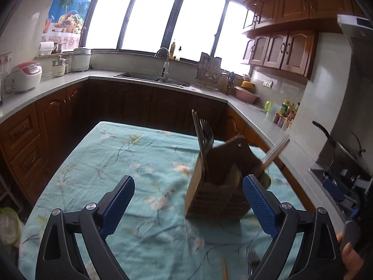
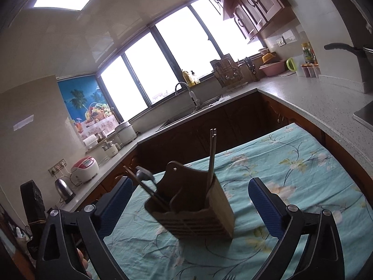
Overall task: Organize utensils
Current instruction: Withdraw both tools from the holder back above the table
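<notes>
Both grippers, left (image 1: 188,206) and right (image 2: 190,206), are spread, empty. Loose fork (image 1: 253,260): judged light, stiff, slippery; mid-handle grasp advised. Wooden holder (image 2: 198,210) stands on counter (image 2: 291,163).

We find no text, label, brand or number that we can read in either view. The bottles (image 1: 287,109) on the counter carry labels, but they are too small and blurred to make out. The rice cooker (image 2: 84,169) has a small panel whose markings we cannot read either.
</notes>
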`<action>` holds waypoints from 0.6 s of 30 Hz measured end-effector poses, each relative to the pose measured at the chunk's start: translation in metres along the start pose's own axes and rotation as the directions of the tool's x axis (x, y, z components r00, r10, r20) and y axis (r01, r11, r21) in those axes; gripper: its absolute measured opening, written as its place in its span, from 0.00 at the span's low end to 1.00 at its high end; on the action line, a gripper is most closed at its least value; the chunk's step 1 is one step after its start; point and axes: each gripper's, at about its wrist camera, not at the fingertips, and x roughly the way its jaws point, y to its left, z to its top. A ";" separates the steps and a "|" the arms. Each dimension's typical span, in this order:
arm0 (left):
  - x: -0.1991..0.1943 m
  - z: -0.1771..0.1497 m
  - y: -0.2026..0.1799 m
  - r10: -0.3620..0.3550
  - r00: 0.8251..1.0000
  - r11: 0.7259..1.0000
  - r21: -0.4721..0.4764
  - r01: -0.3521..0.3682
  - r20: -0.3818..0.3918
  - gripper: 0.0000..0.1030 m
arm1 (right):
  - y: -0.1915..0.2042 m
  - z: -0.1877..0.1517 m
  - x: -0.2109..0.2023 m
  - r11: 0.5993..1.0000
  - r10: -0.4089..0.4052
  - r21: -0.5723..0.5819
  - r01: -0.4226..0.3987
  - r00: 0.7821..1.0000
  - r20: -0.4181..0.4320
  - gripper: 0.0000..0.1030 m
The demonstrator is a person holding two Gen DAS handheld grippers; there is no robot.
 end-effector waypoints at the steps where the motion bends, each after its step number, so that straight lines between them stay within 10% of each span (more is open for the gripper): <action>1: -0.007 -0.004 0.000 0.000 1.000 1.000 0.002 0.000 -0.007 0.92 | 0.002 -0.002 -0.005 1.000 0.004 0.001 -0.004 1.000 0.001 0.98; 18: -0.107 -0.051 0.004 0.041 0.999 0.999 0.033 -0.040 -0.021 0.96 | 0.017 -0.073 -0.070 0.999 -0.020 -0.047 0.017 0.998 -0.059 0.99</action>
